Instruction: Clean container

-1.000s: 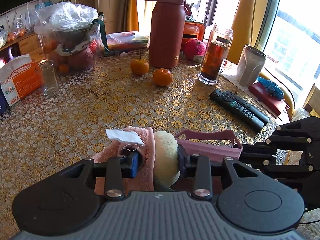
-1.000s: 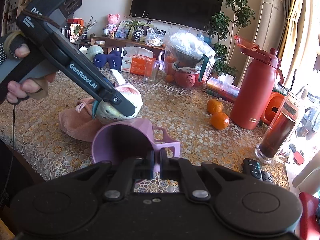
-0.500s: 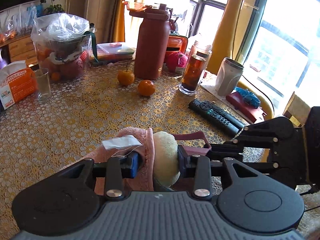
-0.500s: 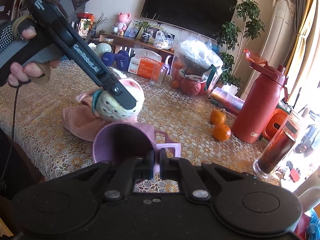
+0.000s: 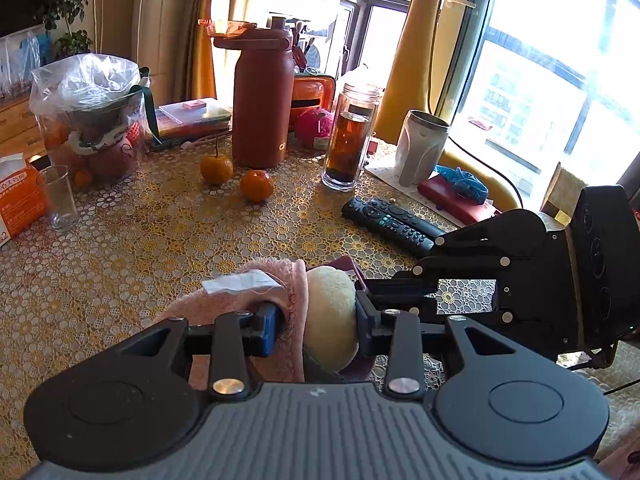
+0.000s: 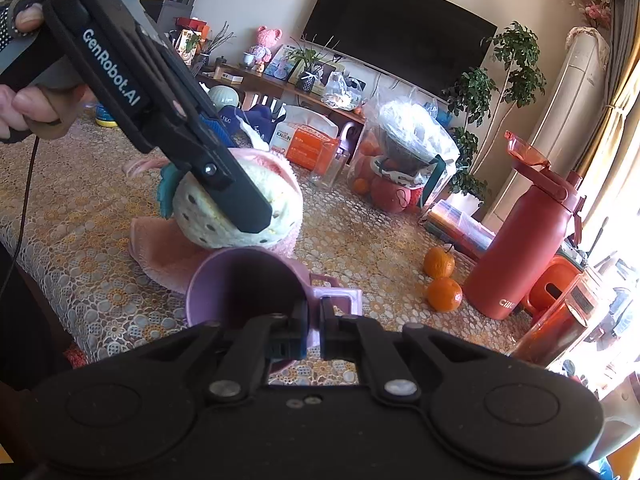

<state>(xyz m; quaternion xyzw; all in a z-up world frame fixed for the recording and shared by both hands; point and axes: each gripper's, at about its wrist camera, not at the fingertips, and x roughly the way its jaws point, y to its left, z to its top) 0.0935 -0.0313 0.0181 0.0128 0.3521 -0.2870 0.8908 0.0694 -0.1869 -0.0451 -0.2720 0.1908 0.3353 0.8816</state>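
Living-room table [image 5: 120, 248] w/ gold lace-pattern cover, window behind.

Left wrist view: left gripper [image 5: 316, 316] closed partway on soft cleaning pad [image 5: 330, 312], cream plush, wrapped w/ pink cloth [image 5: 280, 280] bearing white tag. Right gripper [image 5: 400, 286] entering from right side, fingers reaching behind pad. Purple cup [image 5: 350, 266] nearly hidden; only rim sliver above pad. Bystanders on table: red flask [image 5: 262, 100], two oranges [image 5: 256, 184], tea jar [image 5: 352, 148], remotes [image 5: 392, 222], drinking glass [image 5: 60, 198].

Right wrist view: right gripper [image 6: 314, 320] pinched nearly shut on cup wall beside handle; purple cup [image 6: 244, 292] held off table, tilted, mouth facing camera & up-left. Left gripper [image 6: 240, 188] w/ dotted pad [image 6: 224, 216] poised just above cup rim; contact w/ rim possibly made, not resolvable. Hand [image 6: 28, 104] on left tool grip at upper left.

Handling (judged): cup appears light, rigid plastic, smooth, so liable to rotate under wiping load; grip at wall near handle resists twist. Pad soft, compressible, hence firm mid-body squeeze; loose cloth tail may snag rim. Step in hand: pad insertion into cup mouth, interior wipe not yet begun.
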